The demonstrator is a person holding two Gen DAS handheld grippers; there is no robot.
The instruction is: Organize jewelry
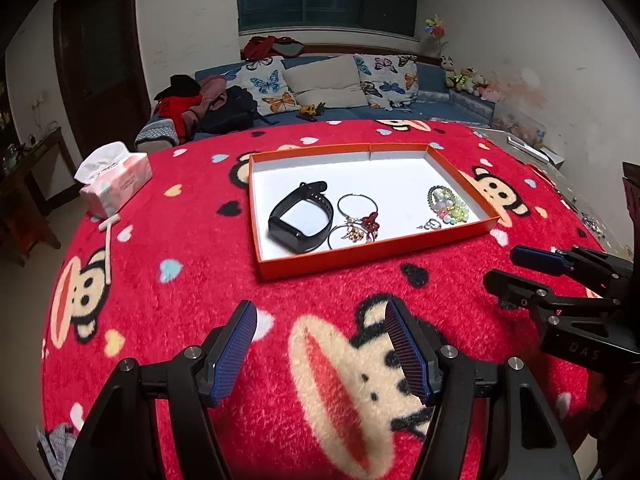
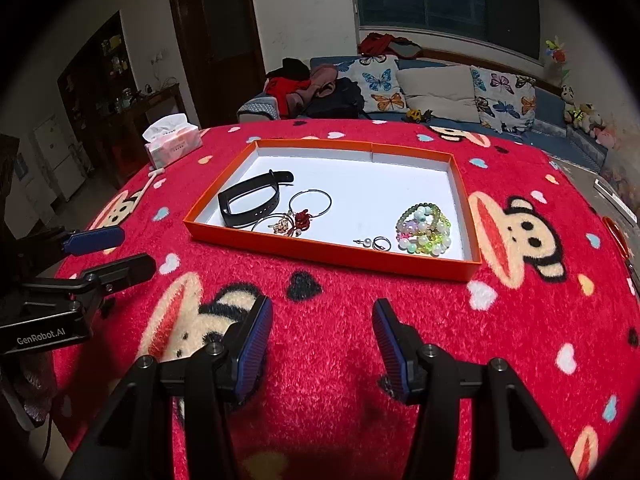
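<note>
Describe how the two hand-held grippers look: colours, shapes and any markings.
Each hand-held gripper, left and right, has black angular arms with silver bolts and two flat fingers faced with ribbed blue pads. White lettering "GenRobot.AI" marks the left body; faint "DAS" the right.

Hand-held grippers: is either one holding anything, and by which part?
Nothing is held. Left hand-held gripper and right hand-held gripper are both open over the blanket.
</note>
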